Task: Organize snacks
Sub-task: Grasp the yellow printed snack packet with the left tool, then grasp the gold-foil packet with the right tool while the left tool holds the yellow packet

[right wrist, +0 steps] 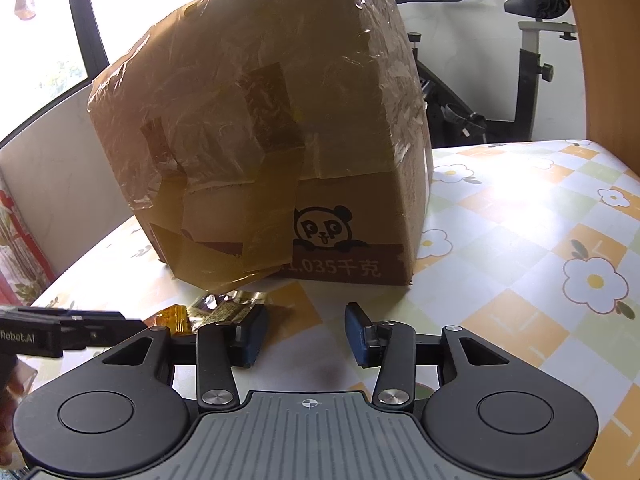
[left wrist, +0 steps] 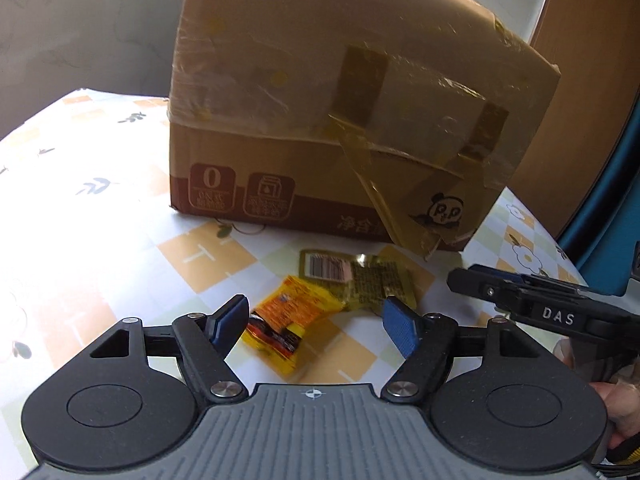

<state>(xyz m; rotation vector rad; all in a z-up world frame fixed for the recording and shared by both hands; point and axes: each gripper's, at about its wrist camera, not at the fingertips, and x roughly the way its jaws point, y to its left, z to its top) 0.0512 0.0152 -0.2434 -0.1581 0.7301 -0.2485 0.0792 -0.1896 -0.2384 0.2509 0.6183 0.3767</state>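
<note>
A yellow-orange snack packet (left wrist: pixel 290 314) and a gold foil packet (left wrist: pixel 360 276) lie on the tablecloth in front of a taped cardboard box (left wrist: pixel 340 112). My left gripper (left wrist: pixel 316 324) is open, its blue pads either side of the yellow packet, just above it. My right gripper (right wrist: pixel 306 332) is open and empty over bare tablecloth, right of the packets; the gold packet (right wrist: pixel 228 308) and the yellow one (right wrist: pixel 174 318) show by its left finger. The box (right wrist: pixel 272 128) stands close ahead. The right gripper's side shows in the left wrist view (left wrist: pixel 540 300).
The table (right wrist: pixel 520 240) has a checked floral cloth. An exercise bike (right wrist: pixel 532 52) stands behind the table. A wooden panel (left wrist: pixel 580 80) rises at the right. The left gripper's body (right wrist: pixel 60 330) reaches in from the left in the right wrist view.
</note>
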